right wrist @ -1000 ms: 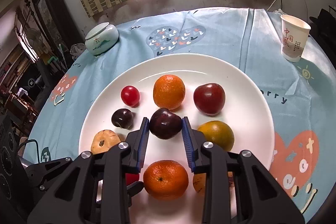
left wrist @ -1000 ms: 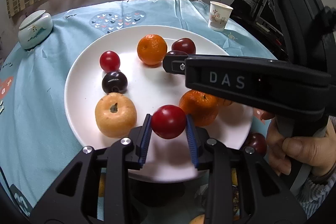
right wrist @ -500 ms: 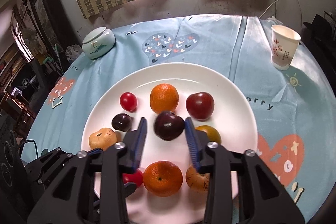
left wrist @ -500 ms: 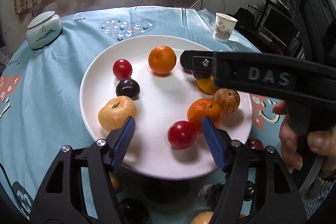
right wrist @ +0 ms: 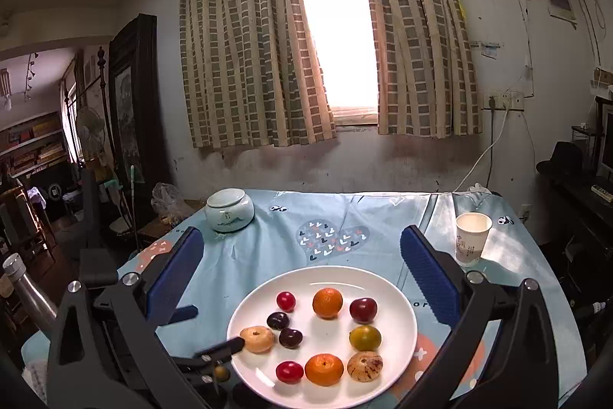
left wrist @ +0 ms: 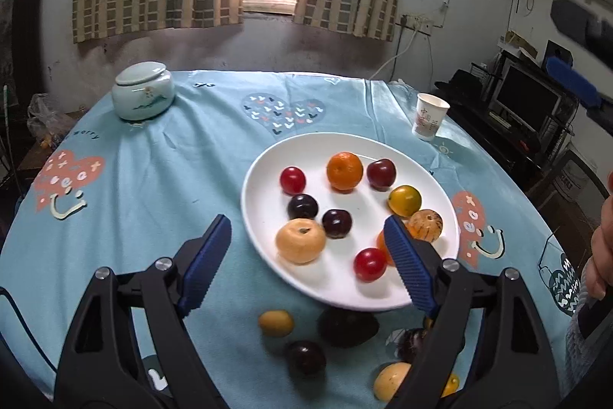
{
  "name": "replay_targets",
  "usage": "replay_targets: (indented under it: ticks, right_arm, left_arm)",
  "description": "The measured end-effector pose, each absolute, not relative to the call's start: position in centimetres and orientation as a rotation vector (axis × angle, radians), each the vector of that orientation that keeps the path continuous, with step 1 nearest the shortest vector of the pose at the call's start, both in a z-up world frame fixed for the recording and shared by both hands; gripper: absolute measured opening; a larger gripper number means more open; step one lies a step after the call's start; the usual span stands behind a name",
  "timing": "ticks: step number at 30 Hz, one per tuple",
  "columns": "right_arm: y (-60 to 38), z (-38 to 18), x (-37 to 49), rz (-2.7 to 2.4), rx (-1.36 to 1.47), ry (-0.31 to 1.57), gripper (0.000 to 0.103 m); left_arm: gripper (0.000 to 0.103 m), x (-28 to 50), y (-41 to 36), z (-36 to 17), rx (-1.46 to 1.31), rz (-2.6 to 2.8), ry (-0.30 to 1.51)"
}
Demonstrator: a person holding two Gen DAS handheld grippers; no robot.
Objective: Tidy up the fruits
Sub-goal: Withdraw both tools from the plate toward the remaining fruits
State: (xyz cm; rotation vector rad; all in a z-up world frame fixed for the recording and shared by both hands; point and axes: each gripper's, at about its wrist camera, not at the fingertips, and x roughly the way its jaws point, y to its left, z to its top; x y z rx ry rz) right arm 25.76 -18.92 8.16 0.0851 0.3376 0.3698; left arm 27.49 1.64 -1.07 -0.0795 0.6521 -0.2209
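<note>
Fruits (right wrist: 327,302) lie on the plate (right wrist: 398,298) (cup (right wrist: 472,237) behind right, jar (right wrist: 229,210) behind left).

1. This is a lived-in room of a home, with a round table (right wrist: 268,236) under a light blue cloth printed with hearts.
2. Behind the table, checked curtains (right wrist: 245,37) hang beside a bright window (right wrist: 333,18) in a stained wall.
3. Left of the table stand a dark framed mirror (right wrist: 132,94) and shelves (right wrist: 30,144).
4. Right of the table sits a monitor (left wrist: 530,102) on a rack.
5. On the table sit a lidded jar (right wrist: 229,209), a paper cup (right wrist: 472,236) and a plate (right wrist: 398,301) of fruit.
</note>
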Motion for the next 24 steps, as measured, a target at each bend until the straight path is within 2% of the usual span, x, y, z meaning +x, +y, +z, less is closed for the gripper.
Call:
replay_targets:
  ticks: [5,9,18,24]
  right_arm:
    - [-20.9,2.6,22.6,0.304,0.123,0.41,0.102]
    - [-22.6,-1.5,20.6,0.195,0.118,0.54,0.102]
    - [-25.5,-3.8,18.4,0.164,0.262,0.6,0.102]
    - [-25.4,-4.4,18.7,0.166,0.254,0.629,0.102]
  left_arm:
    - [0.087,23.8,4.8,-3.8,-0.085,-0.13,0.684]
    - [0.088,22.0,5.8,-5.6,-0.087,-0.092,0.727]
    - [0.091,20.9,3.3,-7.3,0.029,-0.136,0.76]
    - [0.091,22.1,1.6,-8.3,0.086,-0.146,0.797]
